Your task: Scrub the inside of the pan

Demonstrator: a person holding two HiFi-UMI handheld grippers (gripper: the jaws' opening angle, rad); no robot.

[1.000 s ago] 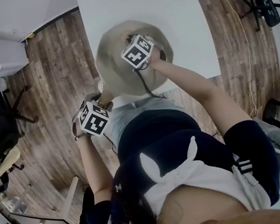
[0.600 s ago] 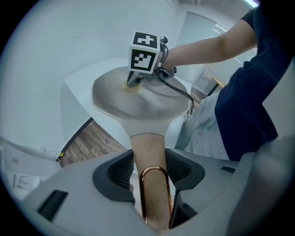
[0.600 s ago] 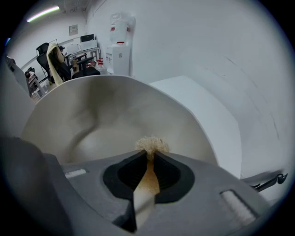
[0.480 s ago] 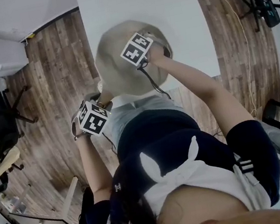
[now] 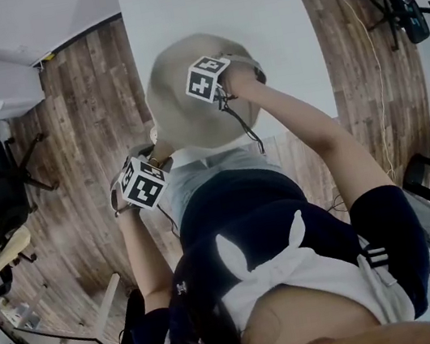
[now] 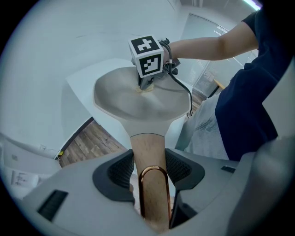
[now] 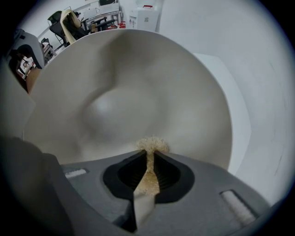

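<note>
The beige pan (image 5: pixel 184 111) sits at the near edge of the white table (image 5: pixel 202 4), its handle (image 6: pixel 147 147) clamped by the left gripper (image 6: pixel 148 173), while the right gripper (image 7: pixel 148 168) points down inside it, pinching a tan scrub pad (image 7: pixel 152 144).

The round beige pan (image 5: pixel 179 107) has a smooth matt inside. Its pale speckled handle (image 6: pixel 147 150) may be wood, with a glossy copper-coloured metal loop (image 6: pixel 153 186). The small tan scrub pad (image 7: pixel 150 145) is rough and fibrous, the white table (image 5: pixel 202 4) smooth, the brown plank floor (image 5: pixel 80 108) grained wood.
</note>
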